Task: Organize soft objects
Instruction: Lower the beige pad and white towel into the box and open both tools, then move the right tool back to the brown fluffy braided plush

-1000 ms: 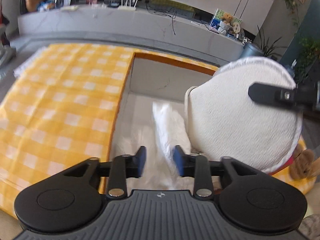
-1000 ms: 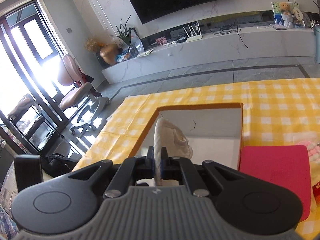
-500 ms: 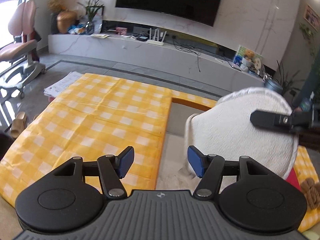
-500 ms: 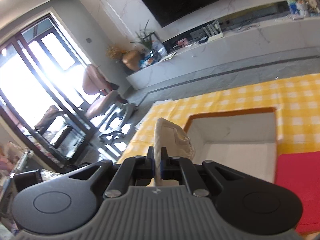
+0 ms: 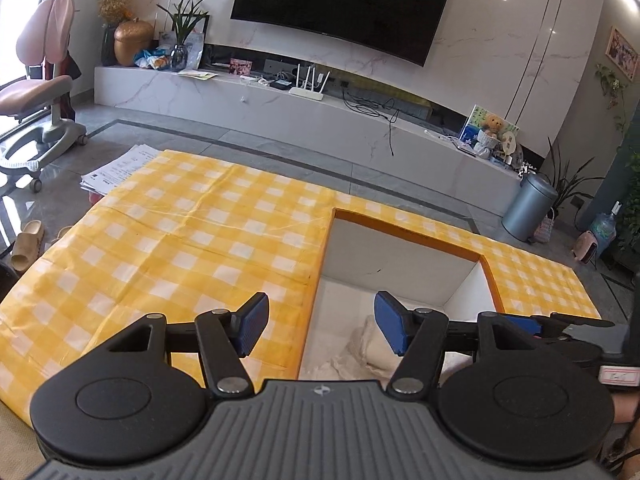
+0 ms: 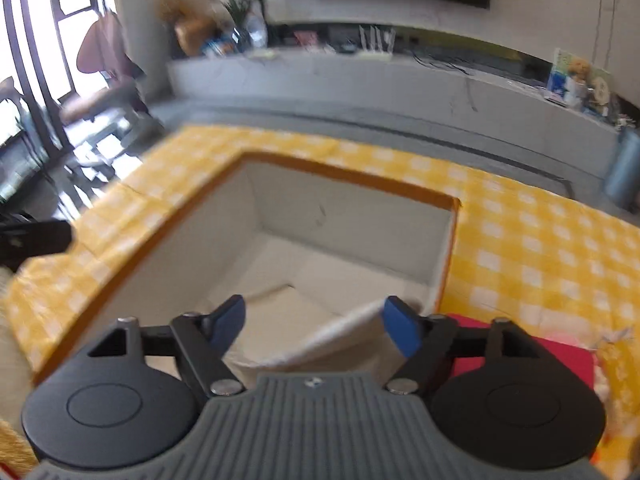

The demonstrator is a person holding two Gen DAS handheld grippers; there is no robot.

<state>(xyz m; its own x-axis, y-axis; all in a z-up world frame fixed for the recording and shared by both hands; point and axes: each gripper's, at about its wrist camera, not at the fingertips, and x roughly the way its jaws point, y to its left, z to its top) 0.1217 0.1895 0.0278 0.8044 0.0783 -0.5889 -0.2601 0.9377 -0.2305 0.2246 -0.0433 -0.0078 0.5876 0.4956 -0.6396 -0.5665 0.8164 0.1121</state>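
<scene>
A white open box (image 5: 400,258) with an orange rim is sunk into the yellow checked cloth (image 5: 180,236). White soft cloths (image 5: 360,350) lie on its floor. My left gripper (image 5: 320,326) is open and empty above the box's near left corner. My right gripper (image 6: 314,326) is open above the box (image 6: 344,216); the cream round pad (image 6: 340,340) lies loose just below its jaws, slanting into the box. The right gripper's side shows in the left wrist view (image 5: 568,330).
A red flat item (image 6: 520,354) lies right of the box on the cloth. A TV bench (image 5: 280,108), an office chair (image 5: 36,92), a bin (image 5: 528,206) and papers (image 5: 120,168) on the floor stand beyond the table.
My right gripper has opened and let go of the cream round pad, which now drops into the box. My left gripper has opened wider and tilted up.
</scene>
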